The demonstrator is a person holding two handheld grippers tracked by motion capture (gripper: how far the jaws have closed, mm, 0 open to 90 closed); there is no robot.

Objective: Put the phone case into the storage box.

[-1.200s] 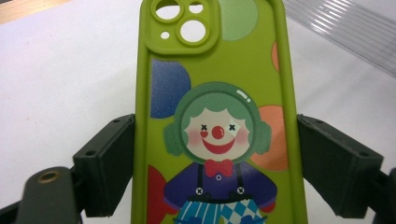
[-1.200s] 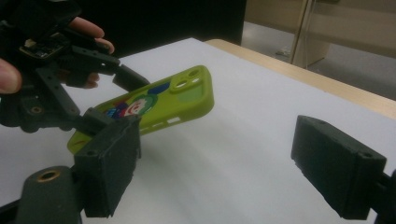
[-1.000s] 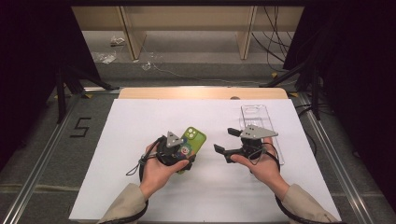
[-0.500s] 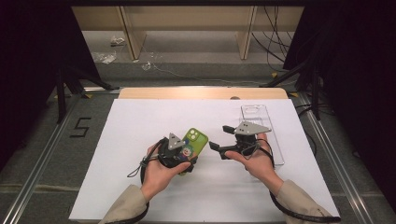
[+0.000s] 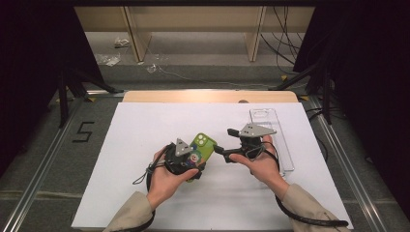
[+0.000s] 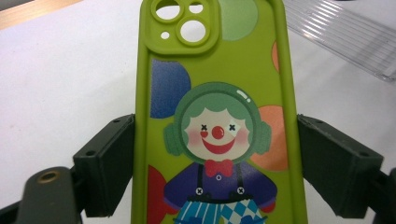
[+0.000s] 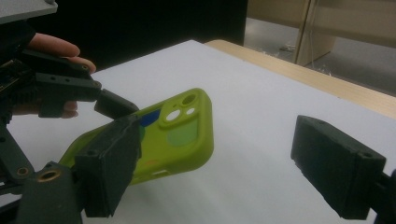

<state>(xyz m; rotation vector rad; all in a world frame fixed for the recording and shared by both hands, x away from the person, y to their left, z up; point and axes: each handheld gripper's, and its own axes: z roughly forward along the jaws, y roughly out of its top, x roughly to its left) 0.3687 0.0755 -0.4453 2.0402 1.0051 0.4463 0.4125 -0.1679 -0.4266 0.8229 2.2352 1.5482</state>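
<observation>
The left tool (image 5: 193,164) is clamped across the width of a lime-green phone case (image 5: 202,147), one jaw pressed against each long edge, as the left gripper view shows plainly. The case is held over the middle of the white surface (image 5: 145,130), its camera-cutout end pointing away from the person and tilted upward; in the right gripper view that end sits clear of the sheet. Printed on the case's back is a cartoon clown (image 6: 217,135) with green hair, a red nose and a red bow tie, set among coloured spots. The right tool (image 5: 225,145) stands just to the right of the case, aimed leftward at it, with its jaws well apart and nothing between them; in its own view the case's near corner lies beside the left jaw, and whether it touches cannot be told from the frames. A clear plastic tray (image 5: 270,135) with a ribbed face lies flat on the surface behind and to the right of the right hand (image 5: 258,164), near the sheet's right edge. The left hand (image 5: 167,176) grips its tool from below, and a cable (image 5: 309,220) trails from the right sleeve across the front of the surface.
</observation>
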